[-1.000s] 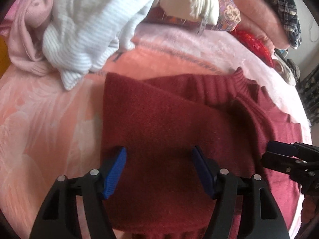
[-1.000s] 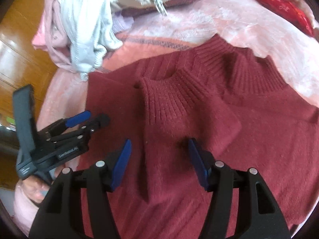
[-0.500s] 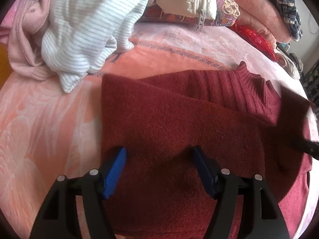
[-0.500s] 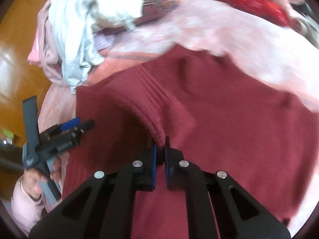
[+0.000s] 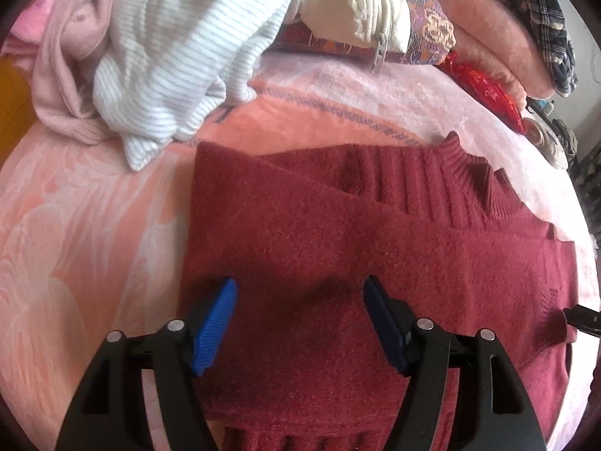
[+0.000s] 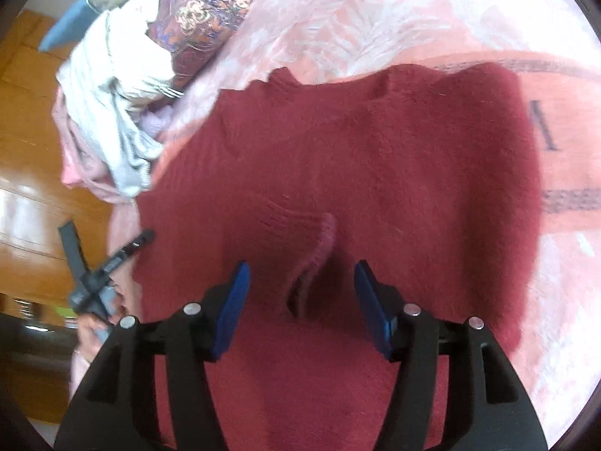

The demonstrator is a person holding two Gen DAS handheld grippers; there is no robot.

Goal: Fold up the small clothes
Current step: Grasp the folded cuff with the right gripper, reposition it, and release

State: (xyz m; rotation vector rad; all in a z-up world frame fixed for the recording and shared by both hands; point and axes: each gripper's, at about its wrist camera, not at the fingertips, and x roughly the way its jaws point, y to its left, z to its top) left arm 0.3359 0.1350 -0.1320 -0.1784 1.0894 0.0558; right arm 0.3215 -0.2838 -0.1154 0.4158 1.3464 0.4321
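Red sweater (image 5: 338,248) flat on pink blanket (image 5: 75,225), L claw (image 5: 300,300) wide, R claw (image 6: 300,282) just reopened, ribbed cuff (image 6: 315,259) loose between

No readable text, label, brand or number; dark marks on pink blanket (image 6: 544,127) illegible.

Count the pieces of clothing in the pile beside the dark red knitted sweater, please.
3 show in the pile: a white ribbed top, a pale pink garment at its left, a cream zipped piece behind. More may be hidden underneath.
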